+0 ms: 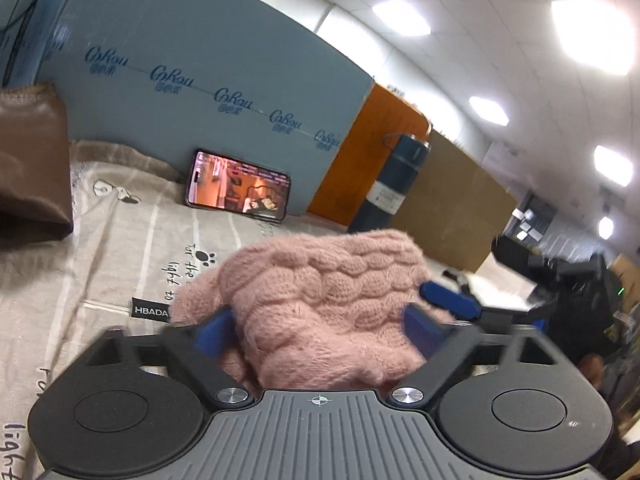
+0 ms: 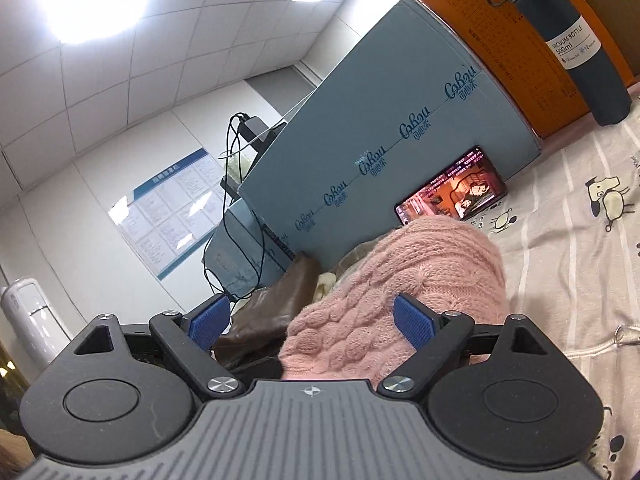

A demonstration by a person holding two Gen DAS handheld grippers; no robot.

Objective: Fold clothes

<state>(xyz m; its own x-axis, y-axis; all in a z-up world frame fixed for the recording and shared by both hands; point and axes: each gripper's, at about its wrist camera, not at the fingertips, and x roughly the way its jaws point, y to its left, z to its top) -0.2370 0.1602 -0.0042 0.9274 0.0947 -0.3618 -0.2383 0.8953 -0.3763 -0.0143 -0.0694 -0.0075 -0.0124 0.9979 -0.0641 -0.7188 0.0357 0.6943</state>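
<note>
The left gripper [image 1: 318, 330] sits low in the centre of its frame, its blue pads [image 1: 214, 334] spread wide with the pink knitted sweater [image 1: 320, 300] bunched between them and touching both; whether they actually pinch it cannot be told. The right gripper [image 2: 310, 324] is also spread apart at the bottom of its frame, and the sweater [image 2: 400, 292] lies against its right-hand pad [image 2: 412, 322] while the other pad stands clear of it.

The sweater rests in a heap on a beige printed sheet [image 1: 120, 240]. Behind it, mid-frame, a phone [image 1: 239, 186] with a lit screen leans against a grey-blue board [image 1: 200, 60]. A dark bottle [image 1: 394, 180] stands right of the phone, in front of an orange panel [image 1: 380, 152]. A brown leather item [image 1: 32, 168] lies at the left edge.
</note>
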